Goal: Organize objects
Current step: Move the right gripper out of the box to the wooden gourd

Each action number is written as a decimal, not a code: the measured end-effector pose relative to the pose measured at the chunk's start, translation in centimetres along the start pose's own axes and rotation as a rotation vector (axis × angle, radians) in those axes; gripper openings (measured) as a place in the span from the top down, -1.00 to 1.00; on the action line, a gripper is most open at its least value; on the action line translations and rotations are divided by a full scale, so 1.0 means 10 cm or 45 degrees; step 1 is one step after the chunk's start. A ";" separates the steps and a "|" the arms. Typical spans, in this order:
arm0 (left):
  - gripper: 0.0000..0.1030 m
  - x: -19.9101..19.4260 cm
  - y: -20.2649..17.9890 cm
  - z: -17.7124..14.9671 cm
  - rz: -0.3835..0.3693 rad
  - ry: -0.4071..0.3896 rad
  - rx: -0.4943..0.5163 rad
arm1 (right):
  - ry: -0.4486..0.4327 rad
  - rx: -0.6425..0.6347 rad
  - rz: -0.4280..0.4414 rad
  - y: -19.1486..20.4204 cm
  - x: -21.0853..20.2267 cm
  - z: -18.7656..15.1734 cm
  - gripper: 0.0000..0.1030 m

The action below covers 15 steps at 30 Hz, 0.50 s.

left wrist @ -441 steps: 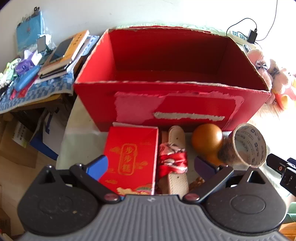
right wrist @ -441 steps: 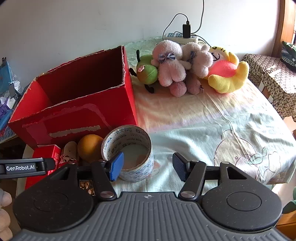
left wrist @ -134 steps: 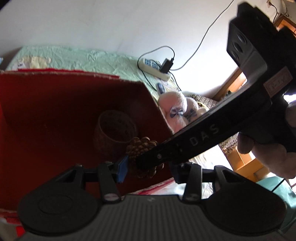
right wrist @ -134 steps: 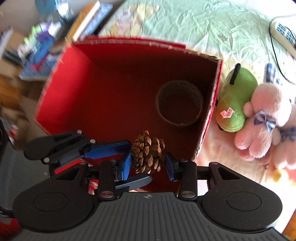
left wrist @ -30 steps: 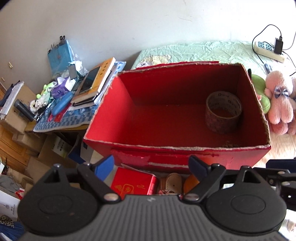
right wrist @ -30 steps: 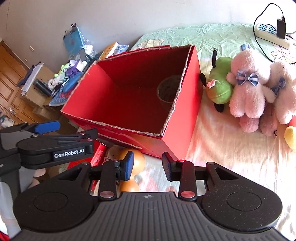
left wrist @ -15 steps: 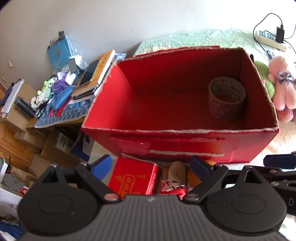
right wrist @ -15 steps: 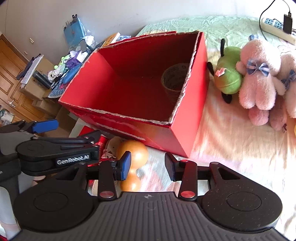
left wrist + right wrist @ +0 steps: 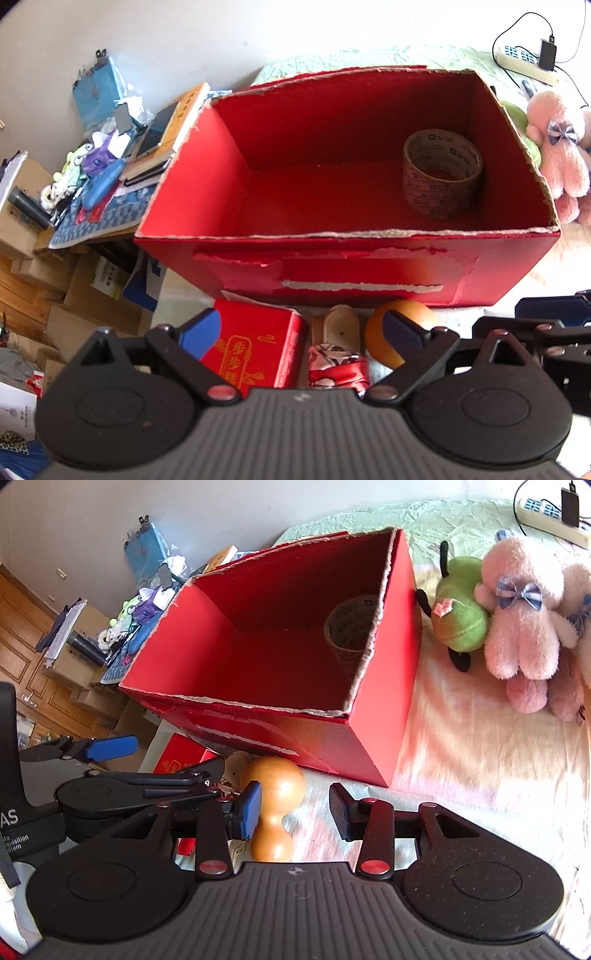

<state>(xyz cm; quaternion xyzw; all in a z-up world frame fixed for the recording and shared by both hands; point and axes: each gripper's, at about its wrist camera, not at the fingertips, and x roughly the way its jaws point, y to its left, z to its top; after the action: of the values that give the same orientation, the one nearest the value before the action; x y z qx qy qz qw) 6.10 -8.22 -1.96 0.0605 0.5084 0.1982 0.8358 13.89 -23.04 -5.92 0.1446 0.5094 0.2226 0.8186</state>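
Observation:
A red cardboard box (image 9: 347, 266) stands open on the bed with a tape roll (image 9: 441, 177) in its right end. In front of it lie a red packet (image 9: 251, 347), a slipper with a red strap (image 9: 338, 354) and an orange gourd (image 9: 380, 339). My left gripper (image 9: 301, 328) hangs above the packet and slipper, its jaws opening and touching nothing. My right gripper (image 9: 294, 808) is open just above the gourd (image 9: 280, 779), whose bulb shows beside the left pad. The left gripper's fingers (image 9: 110, 747) show at the left of the right wrist view.
Plush toys (image 9: 517, 620) lie right of the box, with a power strip (image 9: 524, 62) behind them. A side table (image 9: 110, 206) piled with books and small items stands left of the bed. Cardboard boxes (image 9: 55, 280) cover the floor below it.
The left gripper has sunk toward the items in front of the box and its jaws have spread. The right jaws have widened over the gourd. The tape roll now stands inside the box.

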 end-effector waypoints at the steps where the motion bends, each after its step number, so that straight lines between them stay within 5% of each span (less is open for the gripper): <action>1: -0.85 0.02 -0.01 -0.01 -0.002 0.007 0.003 | 0.006 0.009 0.000 -0.01 0.01 -0.01 0.16; 15: -0.85 0.16 0.00 -0.09 -0.018 0.082 0.000 | 0.044 0.021 -0.027 0.04 0.15 -0.01 0.15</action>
<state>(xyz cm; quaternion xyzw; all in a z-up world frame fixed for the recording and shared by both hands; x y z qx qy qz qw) 5.97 -7.70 -3.71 0.0505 0.5356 0.1940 0.8203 14.32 -21.90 -6.94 0.1422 0.5268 0.2121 0.8107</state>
